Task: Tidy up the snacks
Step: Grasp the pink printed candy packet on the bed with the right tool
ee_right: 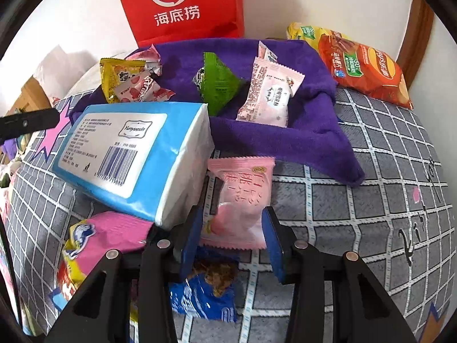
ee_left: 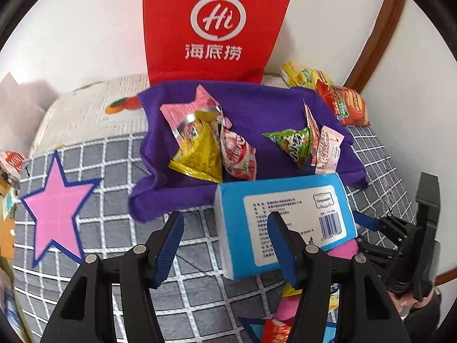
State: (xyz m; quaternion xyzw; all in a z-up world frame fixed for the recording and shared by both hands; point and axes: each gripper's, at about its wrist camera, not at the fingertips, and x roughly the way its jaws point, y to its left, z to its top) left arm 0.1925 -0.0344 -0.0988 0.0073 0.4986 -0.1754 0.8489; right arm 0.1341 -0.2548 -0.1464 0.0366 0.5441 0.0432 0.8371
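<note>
- On the grey checked cloth (ee_left: 114, 157), hovering with the left gripper (ee_left: 225, 245) tilted downward, its 2 fingers spread and grasping nothing.
- Showing only bare cloth in that gap, with 1 finger crossing in front of the blue tissue pack (ee_left: 285, 220).
- Clamping the right gripper (ee_right: 232, 243) onto a pink peach packet (ee_right: 240, 200), both pads meeting its side edges and the packet standing upright between them.
- Holding that packet just beside the tissue pack's white end and above a blue packet (ee_right: 205, 297), which is lying on the cloth under the fingers.
- Lying label-up and tilted across the cloth as the tissue pack, its near end overlapping a pink-and-yellow wrapper (ee_right: 94, 237).
- Sitting on the purple towel (ee_right: 300, 131) behind the tissue pack in 2 clusters. Toward the picture's left, a yellow packet (ee_right: 120, 80) touching a red-and-white wrapper (ee_right: 142, 90). Toward the picture's right, a green triangular packet (ee_right: 220, 85) beside a pale pink packet (ee_right: 268, 97).
- Standing against the white wall behind the towel, a red bag (ee_left: 217, 23) bearing a white logo.
- Lying near the towel's far right corner, an orange-red chip bag (ee_right: 368, 68) overlapping a yellow bag (ee_right: 302, 33).
- Printed on the cloth, well apart from the snacks, a pink star (ee_left: 54, 208).
</note>
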